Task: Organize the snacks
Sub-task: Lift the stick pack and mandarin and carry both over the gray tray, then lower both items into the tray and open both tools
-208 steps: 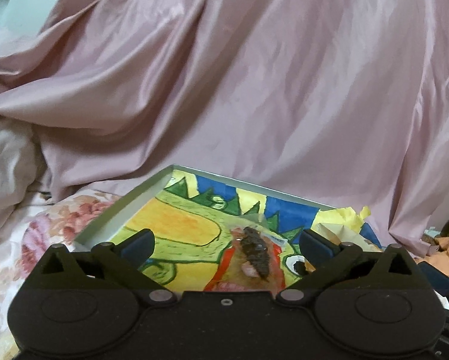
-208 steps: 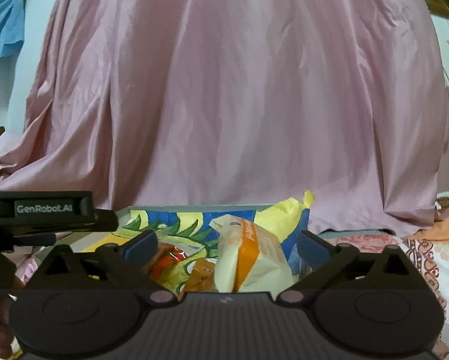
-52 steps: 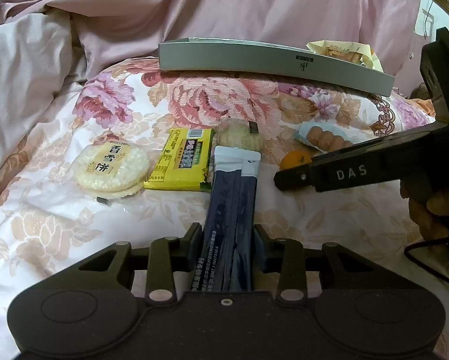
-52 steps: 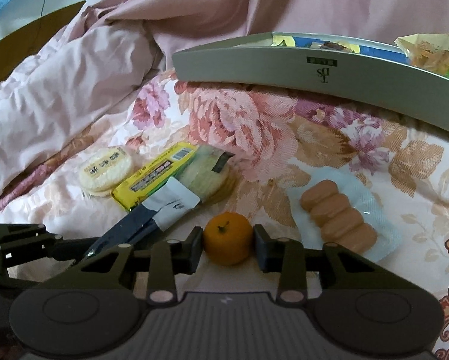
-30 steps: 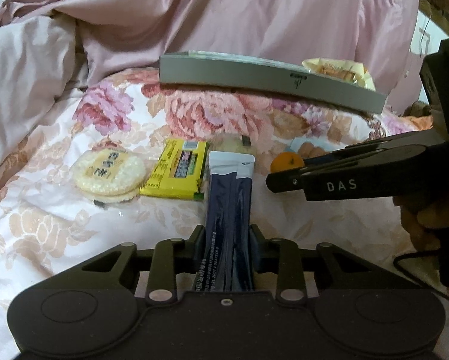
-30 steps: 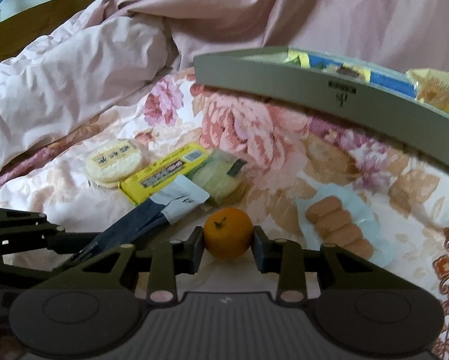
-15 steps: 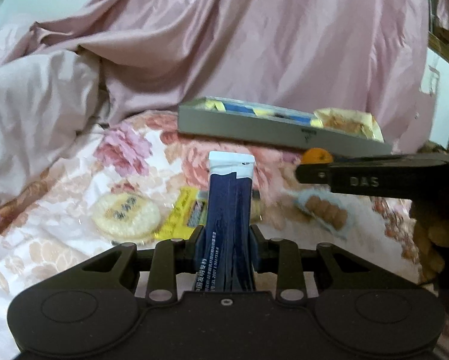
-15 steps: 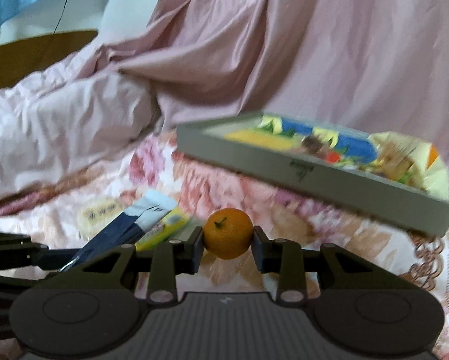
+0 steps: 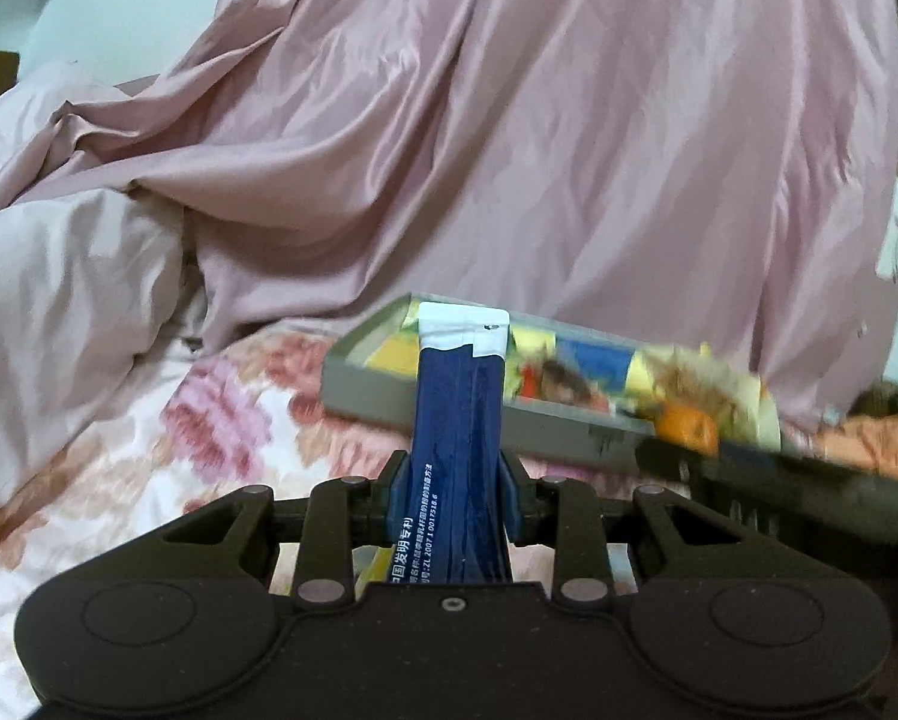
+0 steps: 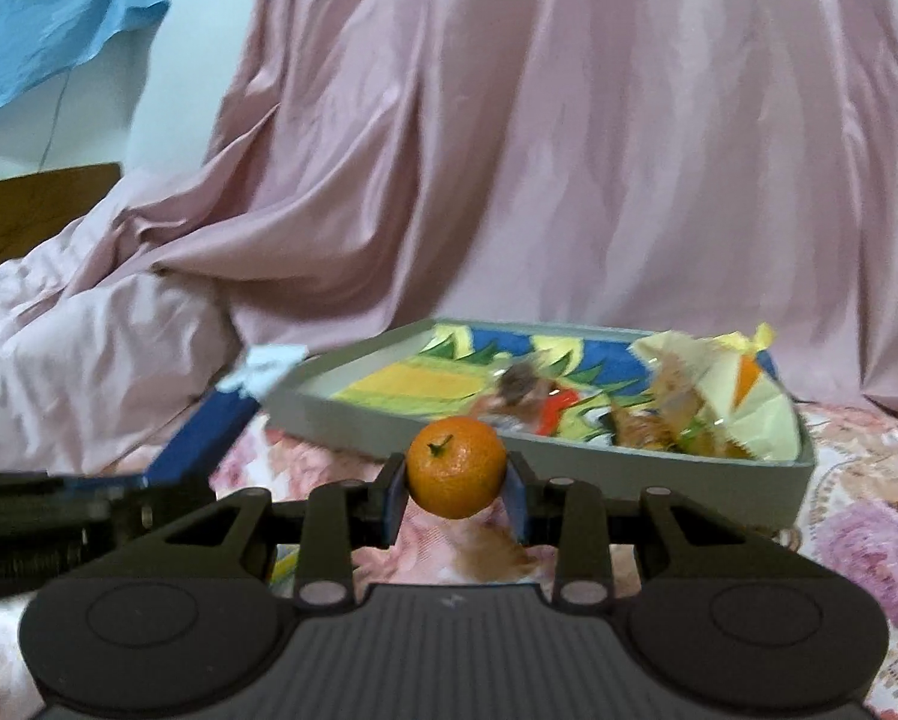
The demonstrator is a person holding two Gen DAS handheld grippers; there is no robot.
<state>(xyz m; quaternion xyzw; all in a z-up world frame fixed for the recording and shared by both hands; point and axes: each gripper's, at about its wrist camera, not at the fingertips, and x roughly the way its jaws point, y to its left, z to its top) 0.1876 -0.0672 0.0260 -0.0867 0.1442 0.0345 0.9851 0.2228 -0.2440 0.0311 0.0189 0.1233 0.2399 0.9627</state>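
My left gripper [image 9: 451, 501] is shut on a long dark blue snack packet [image 9: 456, 438] with a white top, held upright in the air before the grey tray [image 9: 389, 393]. My right gripper [image 10: 456, 495] is shut on a small orange [image 10: 456, 467], held just in front of the same tray's near wall [image 10: 628, 474]. The tray has a colourful drawing on its floor and holds a yellow wrapper [image 10: 742, 408] and a few small snacks. The blue packet also shows at the left of the right wrist view [image 10: 206, 429], and the orange at the right of the left wrist view [image 9: 685, 426].
The tray lies on a floral bedspread [image 10: 856, 540]. Pink satin sheet [image 9: 508, 150] rises behind it and a pale pink quilt [image 9: 59, 288] is bunched at the left. A blue cloth [image 10: 47, 18] hangs at the top left.
Both grippers have lifted with their snacks and moved toward the tray. The snacks left on the bedspread have dropped out of view.
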